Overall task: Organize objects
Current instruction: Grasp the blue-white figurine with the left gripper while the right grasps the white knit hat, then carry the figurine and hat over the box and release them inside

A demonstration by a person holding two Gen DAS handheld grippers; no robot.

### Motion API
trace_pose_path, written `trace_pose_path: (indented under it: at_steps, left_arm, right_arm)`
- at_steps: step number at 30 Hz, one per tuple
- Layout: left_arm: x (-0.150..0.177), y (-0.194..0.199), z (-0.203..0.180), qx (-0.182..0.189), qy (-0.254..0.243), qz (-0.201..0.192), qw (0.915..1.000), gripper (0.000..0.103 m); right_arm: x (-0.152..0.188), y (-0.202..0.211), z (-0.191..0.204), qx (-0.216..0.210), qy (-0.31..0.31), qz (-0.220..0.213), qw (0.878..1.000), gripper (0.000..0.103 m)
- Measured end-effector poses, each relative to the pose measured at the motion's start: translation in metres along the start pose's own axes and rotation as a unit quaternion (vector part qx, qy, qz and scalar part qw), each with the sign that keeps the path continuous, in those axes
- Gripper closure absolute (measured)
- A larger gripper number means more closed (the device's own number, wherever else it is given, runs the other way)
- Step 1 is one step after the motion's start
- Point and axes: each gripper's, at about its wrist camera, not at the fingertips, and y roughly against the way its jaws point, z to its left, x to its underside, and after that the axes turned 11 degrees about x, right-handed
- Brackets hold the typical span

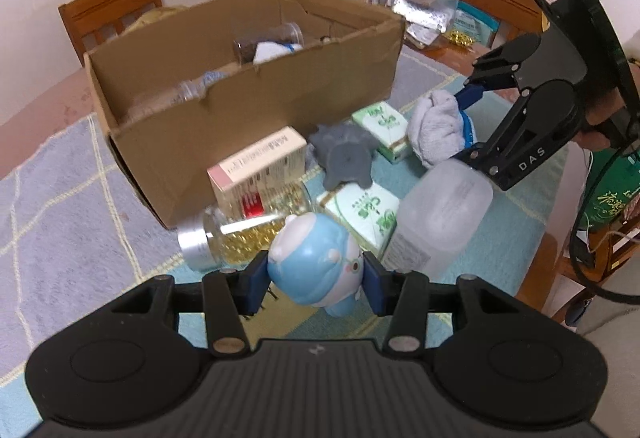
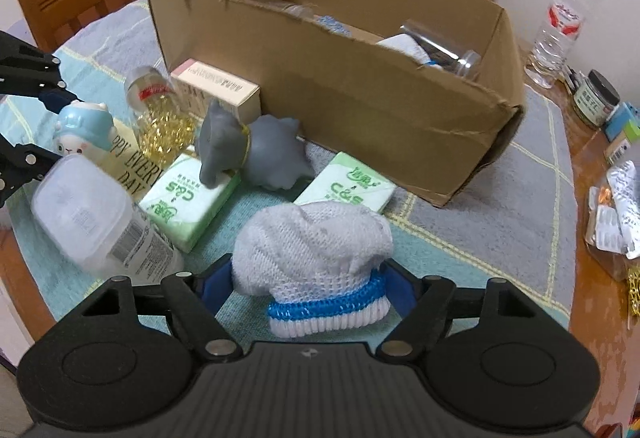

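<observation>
Left wrist view, lower centre: left gripper (image 1: 316,280) jaws clamp the blue figurine (image 1: 314,262). Right gripper (image 2: 308,290) jaws pinch the soft knitted glove (image 2: 316,258); either could slip before reaching the cardboard box (image 2: 360,98).

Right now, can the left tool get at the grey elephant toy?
Probably not yet: the left tool is shut on the blue figurine, and a green tissue pack lies before the grey elephant toy.

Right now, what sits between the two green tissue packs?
The grey elephant toy, resting partly on the nearer green pack, the other pack just beyond; seen from the right wrist.
</observation>
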Motion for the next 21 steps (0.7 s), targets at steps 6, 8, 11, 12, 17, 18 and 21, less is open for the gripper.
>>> trace_pose_path:
  at_steps: [6, 8, 11, 12, 17, 18, 21]
  left_arm:
    - [-0.017, 0.017, -0.001, -0.011, 0.010, 0.002, 0.9999, 0.056]
    - [-0.023, 0.021, -0.002, -0.018, 0.010, 0.010, 0.9997, 0.056]
    - [-0.036, 0.030, -0.002, -0.010, 0.021, 0.014, 0.9996, 0.056]
    - [-0.041, 0.034, -0.001, -0.007, 0.027, 0.008, 0.9996, 0.056]
    - [-0.072, 0.053, 0.005, -0.010, 0.036, -0.017, 0.9992, 0.056]
    - [-0.080, 0.056, 0.007, -0.008, 0.038, -0.020, 0.9990, 0.056]
    - [-0.104, 0.063, 0.014, -0.004, 0.036, -0.038, 0.9986, 0.056]
  right_arm:
    - [-0.008, 0.014, -0.010, -0.002, -0.009, 0.000, 1.000, 0.022]
    - [-0.012, 0.020, -0.013, -0.005, -0.010, 0.001, 1.000, 0.022]
    - [-0.017, 0.033, -0.015, -0.008, -0.007, -0.003, 1.000, 0.022]
    - [-0.020, 0.038, -0.017, -0.008, -0.008, -0.004, 1.000, 0.022]
    - [-0.041, 0.061, -0.032, -0.011, -0.024, -0.020, 0.999, 0.022]
    - [-0.046, 0.064, -0.036, -0.011, -0.027, -0.024, 0.999, 0.022]
    - [-0.062, 0.075, -0.048, -0.013, -0.043, -0.040, 0.998, 0.022]
